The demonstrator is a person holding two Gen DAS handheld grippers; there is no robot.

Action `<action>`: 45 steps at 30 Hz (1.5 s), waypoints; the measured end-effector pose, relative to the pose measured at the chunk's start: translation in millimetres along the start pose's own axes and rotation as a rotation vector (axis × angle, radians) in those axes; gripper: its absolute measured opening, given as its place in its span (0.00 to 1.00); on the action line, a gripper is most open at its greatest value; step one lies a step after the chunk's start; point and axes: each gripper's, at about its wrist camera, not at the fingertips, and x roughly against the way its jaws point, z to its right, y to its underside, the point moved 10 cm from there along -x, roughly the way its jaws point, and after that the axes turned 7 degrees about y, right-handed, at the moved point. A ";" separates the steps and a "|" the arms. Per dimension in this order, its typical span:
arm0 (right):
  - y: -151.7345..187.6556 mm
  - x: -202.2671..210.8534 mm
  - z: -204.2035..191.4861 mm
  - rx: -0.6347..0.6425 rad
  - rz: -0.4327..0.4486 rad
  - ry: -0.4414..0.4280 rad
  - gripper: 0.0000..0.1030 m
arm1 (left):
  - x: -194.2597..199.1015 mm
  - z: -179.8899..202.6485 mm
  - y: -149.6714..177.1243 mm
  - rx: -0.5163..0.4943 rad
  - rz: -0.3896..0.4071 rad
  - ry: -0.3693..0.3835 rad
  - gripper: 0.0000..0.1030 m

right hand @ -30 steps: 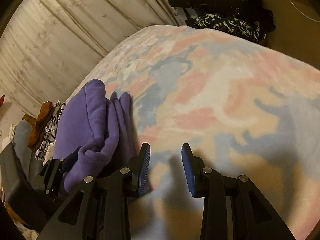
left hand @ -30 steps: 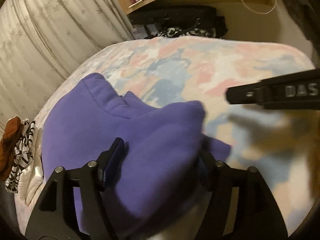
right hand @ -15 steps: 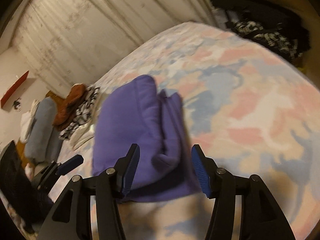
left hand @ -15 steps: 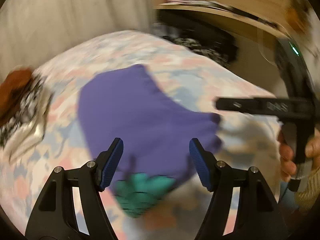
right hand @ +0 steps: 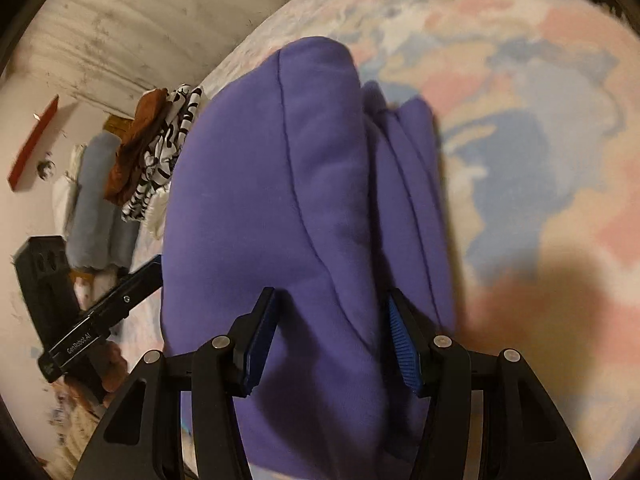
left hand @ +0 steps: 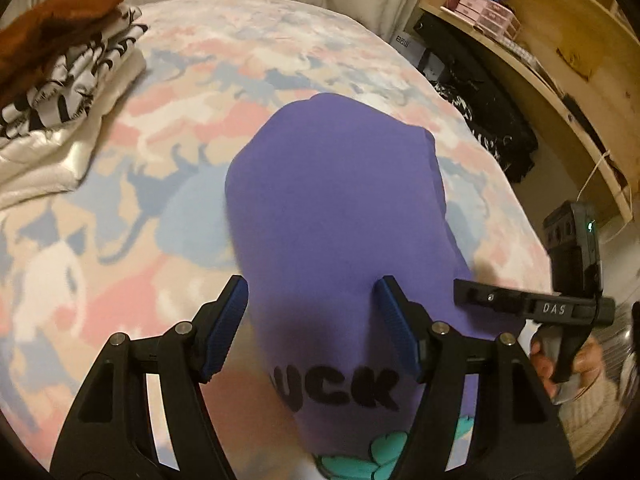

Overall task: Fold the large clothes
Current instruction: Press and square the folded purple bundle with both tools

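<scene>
Pastel bed [left hand: 132, 200], folded purple sweatshirt [left hand: 336, 208] between left tongs [left hand: 314, 326] and right tongs [right hand: 330, 338], both agape, gripping nothing; square edges, press flat

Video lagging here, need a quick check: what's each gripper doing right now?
Left gripper: open, fingers either side of the folded purple sweatshirt, not clamped.
Right gripper: open, straddling the sweatshirt, holding nothing.

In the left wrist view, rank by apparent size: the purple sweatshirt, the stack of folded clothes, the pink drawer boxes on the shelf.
1. purple sweatshirt, largest, though nearest the camera.
2. stack of folded clothes, partly cut off at the edge.
3. pink drawer boxes, smallest, but farthest away.
</scene>
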 end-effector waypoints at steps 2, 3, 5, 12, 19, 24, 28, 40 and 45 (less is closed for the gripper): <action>-4.8 -0.9 -3.0 0.008 0.026 -0.027 0.39 | -7.4 -4.5 -5.1 0.020 -0.004 0.012 0.63; -6.4 0.0 -2.4 0.020 0.040 -0.009 0.22 | -9.9 -5.8 -8.1 0.029 -0.007 0.019 0.63; -8.6 15.7 -1.9 0.032 0.098 0.019 0.16 | -15.8 -5.0 -13.8 0.029 -0.016 0.021 0.62; 17.1 75.3 6.0 0.031 0.260 0.084 0.13 | -35.8 38.8 -13.8 -0.137 -0.031 -0.083 0.59; 33.8 26.5 41.3 -0.050 0.192 0.165 0.13 | -61.2 57.5 -11.8 -0.230 -0.006 -0.199 0.62; 33.3 26.2 45.7 -0.066 0.181 0.155 0.13 | -64.2 58.5 -12.5 -0.226 0.017 -0.214 0.63; 28.7 35.9 36.6 -0.036 0.145 0.171 0.24 | -58.2 55.2 -14.5 -0.220 0.030 -0.197 0.64; -92.7 50.2 26.3 -0.099 0.233 0.150 0.76 | -47.1 26.1 -60.8 -0.104 0.052 -0.123 0.73; -121.0 5.9 28.4 -0.157 0.148 0.098 0.70 | -64.8 24.0 -76.5 -0.113 0.046 -0.135 0.76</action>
